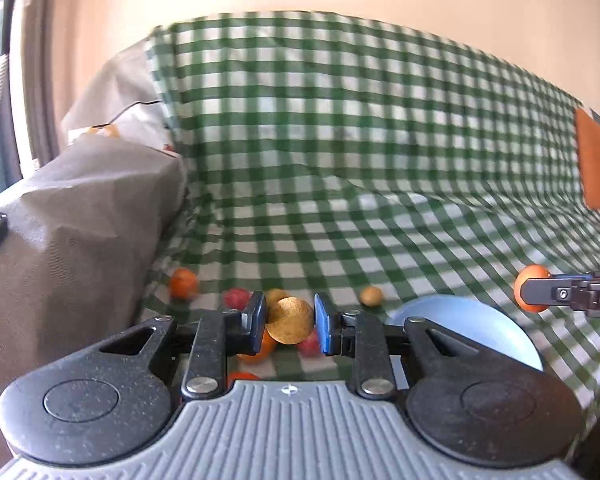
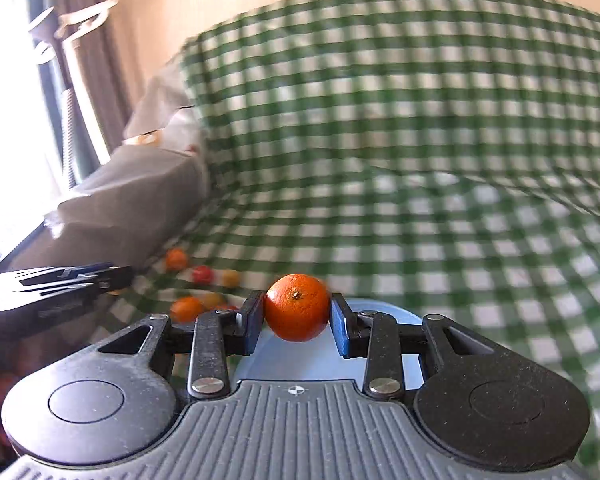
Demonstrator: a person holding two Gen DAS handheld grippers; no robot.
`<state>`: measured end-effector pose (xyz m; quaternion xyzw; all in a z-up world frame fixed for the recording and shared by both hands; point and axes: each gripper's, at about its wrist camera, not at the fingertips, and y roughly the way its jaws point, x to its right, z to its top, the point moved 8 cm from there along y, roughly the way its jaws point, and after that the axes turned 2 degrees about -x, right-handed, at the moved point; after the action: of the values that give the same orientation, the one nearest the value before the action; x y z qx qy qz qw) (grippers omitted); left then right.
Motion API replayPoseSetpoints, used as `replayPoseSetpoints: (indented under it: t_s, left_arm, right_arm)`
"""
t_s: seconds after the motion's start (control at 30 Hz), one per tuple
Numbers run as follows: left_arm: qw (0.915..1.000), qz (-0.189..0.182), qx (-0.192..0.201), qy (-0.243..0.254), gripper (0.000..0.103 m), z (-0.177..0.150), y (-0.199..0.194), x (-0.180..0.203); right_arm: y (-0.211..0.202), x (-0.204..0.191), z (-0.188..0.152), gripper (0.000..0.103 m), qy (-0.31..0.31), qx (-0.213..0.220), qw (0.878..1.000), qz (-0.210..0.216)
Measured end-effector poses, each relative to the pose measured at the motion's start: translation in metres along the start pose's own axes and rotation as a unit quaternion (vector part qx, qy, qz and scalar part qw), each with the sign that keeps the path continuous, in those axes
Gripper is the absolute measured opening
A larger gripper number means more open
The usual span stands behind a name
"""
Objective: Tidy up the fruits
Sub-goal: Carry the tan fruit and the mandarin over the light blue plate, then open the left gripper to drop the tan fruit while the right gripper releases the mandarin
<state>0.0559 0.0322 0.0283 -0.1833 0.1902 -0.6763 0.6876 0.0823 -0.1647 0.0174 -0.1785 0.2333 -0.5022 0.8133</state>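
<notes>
A sofa draped in green-checked cloth serves as the work surface, with a cream wall behind.

Nearest, the left gripper pinches a golden-brown fruit between its blue pads, held level above the loose pile. The right gripper likewise clamps an orange squarely across its middle. It hangs over the blue bowl, fingers pointing forward and roughly horizontal, probably so the fruit can drop straight in on release.

The bowl sits just right of the left gripper, so either hand seems to have only a short reach to it.

Farther back, more fruit lies scattered on the seat: an orange one by the grey armrest, a red one, and a small brown one beyond the bowl, all still to be gathered.
</notes>
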Motion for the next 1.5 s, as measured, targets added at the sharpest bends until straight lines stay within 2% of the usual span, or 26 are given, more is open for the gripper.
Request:
replayPoseSetpoints:
  t_s: [0.23, 0.33, 0.43, 0.6, 0.77, 1.0, 1.5]
  left_arm:
    - [0.9979, -0.047, -0.026, 0.036, 0.028, -0.030, -0.002, 0.052]
    - [0.9953, -0.052, -0.026, 0.078, 0.028, -0.039, 0.001, 0.067]
    - [0.9936, -0.054, -0.032, 0.095, 0.028, -0.044, 0.008, 0.071]
    - [0.9929, -0.060, -0.045, 0.092, 0.028, -0.050, 0.019, 0.078]
    - [0.9924, -0.083, -0.056, 0.071, 0.028, -0.054, 0.024, 0.084]
    - [0.9909, -0.103, -0.052, 0.069, 0.028, -0.055, 0.024, 0.092]
    - [0.9876, -0.115, -0.048, 0.096, 0.028, -0.059, 0.024, 0.103]
  right_arm:
    - [-0.011, 0.052, -0.033, 0.037, 0.046, -0.017, 0.998, -0.042]
    - [-0.012, 0.064, -0.038, 0.037, 0.048, -0.021, 0.997, -0.054]
    - [-0.009, 0.065, -0.039, 0.037, 0.058, -0.023, 0.997, -0.053]
    - [-0.005, 0.060, -0.037, 0.037, 0.052, -0.020, 0.998, -0.042]
    - [0.003, 0.056, -0.039, 0.037, 0.044, -0.029, 0.998, -0.042]
    - [0.009, 0.057, -0.041, 0.037, 0.041, -0.037, 0.997, -0.047]
    - [0.015, 0.053, -0.044, 0.037, 0.019, -0.047, 0.998, -0.049]
